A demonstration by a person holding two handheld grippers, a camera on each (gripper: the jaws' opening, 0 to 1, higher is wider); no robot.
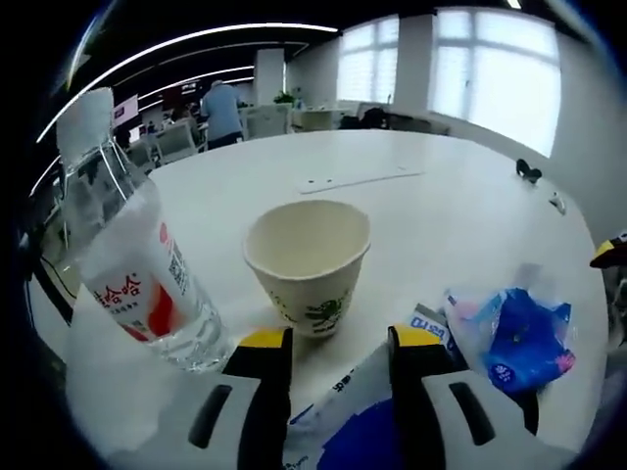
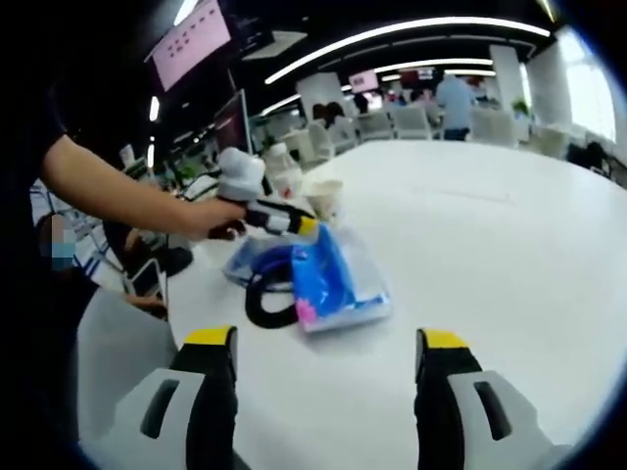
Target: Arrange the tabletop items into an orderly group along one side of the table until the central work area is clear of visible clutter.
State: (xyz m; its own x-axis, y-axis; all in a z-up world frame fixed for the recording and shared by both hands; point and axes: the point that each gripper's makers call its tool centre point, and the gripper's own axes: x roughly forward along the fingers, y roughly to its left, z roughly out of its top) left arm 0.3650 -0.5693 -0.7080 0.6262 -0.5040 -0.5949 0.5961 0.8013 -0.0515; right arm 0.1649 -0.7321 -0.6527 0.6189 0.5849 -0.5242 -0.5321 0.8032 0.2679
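In the left gripper view we see a cream paper cup (image 1: 308, 262) with a green print standing upright on the white table (image 1: 470, 206), mouth up, dead centre just past our left claw (image 1: 335, 345). At nine o'clock from the cup a clear water bottle (image 1: 132, 250) with a red-and-white label leans, its long axis running from its base near seven o'clock up to its white cap at eleven o'clock. At four o'clock lies a crumpled blue-and-pink packet (image 1: 511, 336), flat on the table. A white-and-blue wrapper (image 1: 345, 411) sits between the left claw's jaws, which close against it.

In the right gripper view our right claw (image 2: 326, 345) stands wide apart, holding nothing, over bare table (image 2: 490, 255). Ahead at eleven o'clock we see the blue packet (image 2: 333, 279), a black loop of cable (image 2: 265, 304) beside it, and a hand (image 2: 211, 217) carrying the other gripper (image 2: 265, 211).
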